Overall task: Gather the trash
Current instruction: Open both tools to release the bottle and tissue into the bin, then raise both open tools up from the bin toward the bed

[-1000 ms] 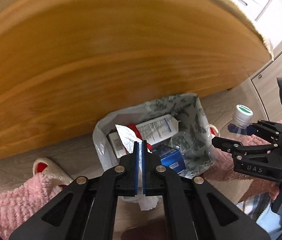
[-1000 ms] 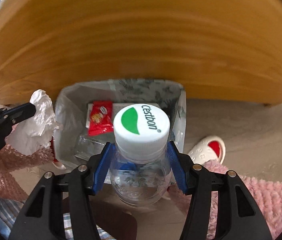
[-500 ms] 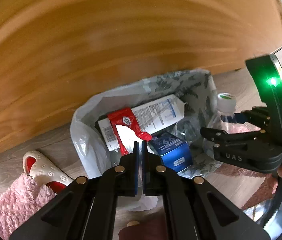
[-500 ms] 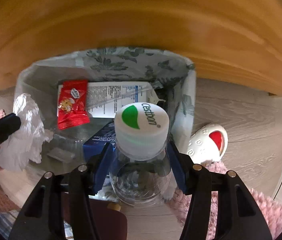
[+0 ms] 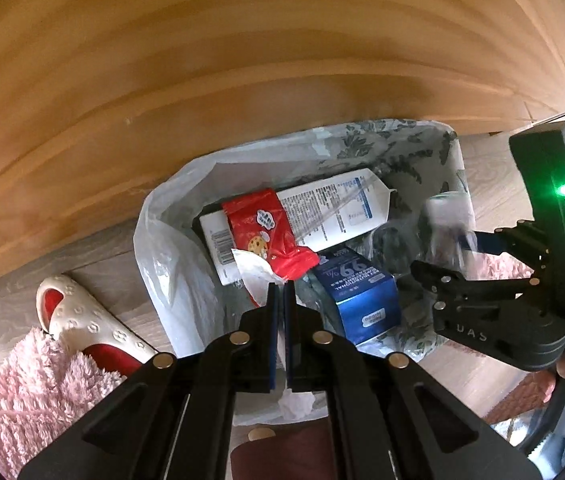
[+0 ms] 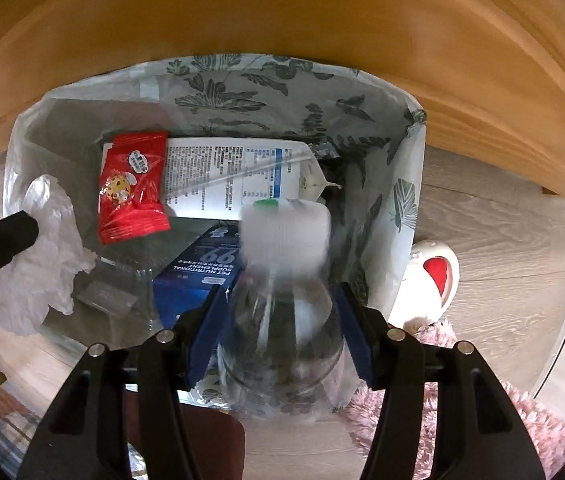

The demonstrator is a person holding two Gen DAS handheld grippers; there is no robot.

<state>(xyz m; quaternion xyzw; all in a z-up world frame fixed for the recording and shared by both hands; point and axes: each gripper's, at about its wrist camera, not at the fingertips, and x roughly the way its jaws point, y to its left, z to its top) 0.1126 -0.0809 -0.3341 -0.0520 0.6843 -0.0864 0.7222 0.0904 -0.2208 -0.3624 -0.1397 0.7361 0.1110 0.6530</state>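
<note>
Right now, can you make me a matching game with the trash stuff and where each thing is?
Things:
1 bottle
2 crumpled tissue
3 red snack wrapper
4 slipper

Places:
A on the floor beside the bin
B lying in the bin
C between the right gripper's blue pads
D pinched in the left gripper

Pairs: 1-C, 2-D, 3-B, 4-A
</note>
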